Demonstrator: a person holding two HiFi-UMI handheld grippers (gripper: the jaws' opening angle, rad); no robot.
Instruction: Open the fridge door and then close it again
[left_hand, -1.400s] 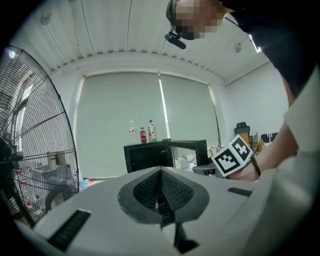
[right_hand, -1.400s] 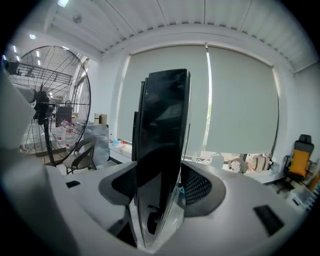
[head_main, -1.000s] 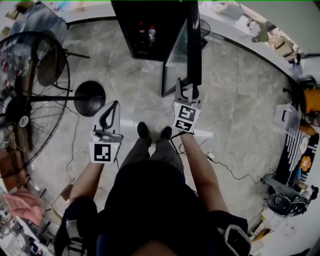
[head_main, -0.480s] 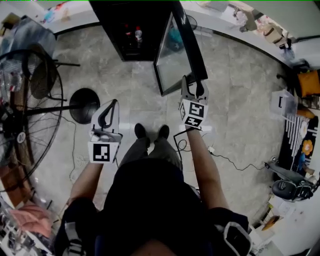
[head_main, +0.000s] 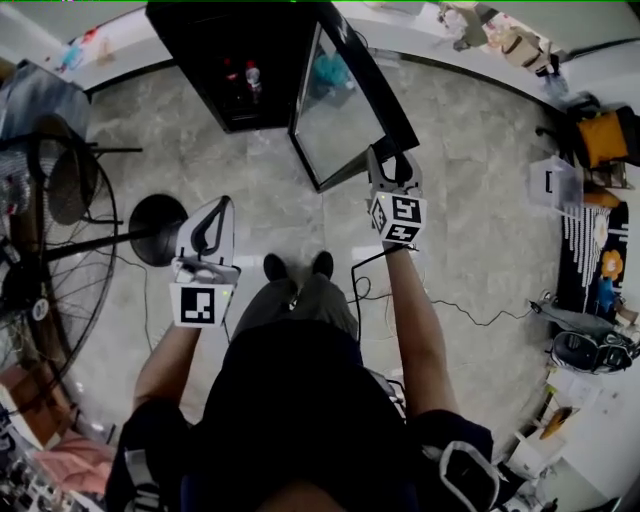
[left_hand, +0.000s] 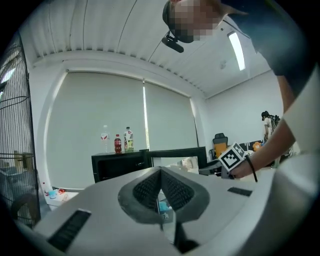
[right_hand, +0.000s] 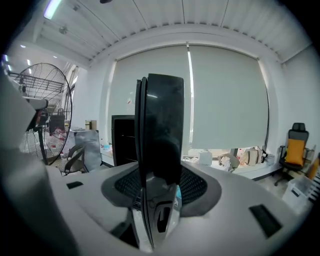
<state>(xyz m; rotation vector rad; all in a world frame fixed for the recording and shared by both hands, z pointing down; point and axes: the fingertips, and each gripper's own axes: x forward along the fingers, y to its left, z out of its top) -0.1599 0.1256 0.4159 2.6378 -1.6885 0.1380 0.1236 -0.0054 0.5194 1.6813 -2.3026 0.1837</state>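
N1: Status. Fridge (head_main: 235, 60) at top of head view, door (head_main: 345, 115) swung well out toward you. Your R gripper (head_main: 390, 162) has its fingers pinching the door's free edge; the edge fills the gap in the R gripper view.

N2: L gripper (head_main: 222, 205): fingers pressed together, nothing betw. them. You hold it level on your left, well apart from the fridge.

N1: Judged: open half about done, closing swing not yet begun. Risks?

N2: (1) Your grip is on a thin, smooth edge. If you push off the hinge arc, the fingers may slide off & the door swings free. (2) Close too fast and it slams; bottles (head_main: 252, 80) on the fridge top could topple. (3) Cable (head_main: 365, 285) lies by your feet, a trip hazard if you step fwd.
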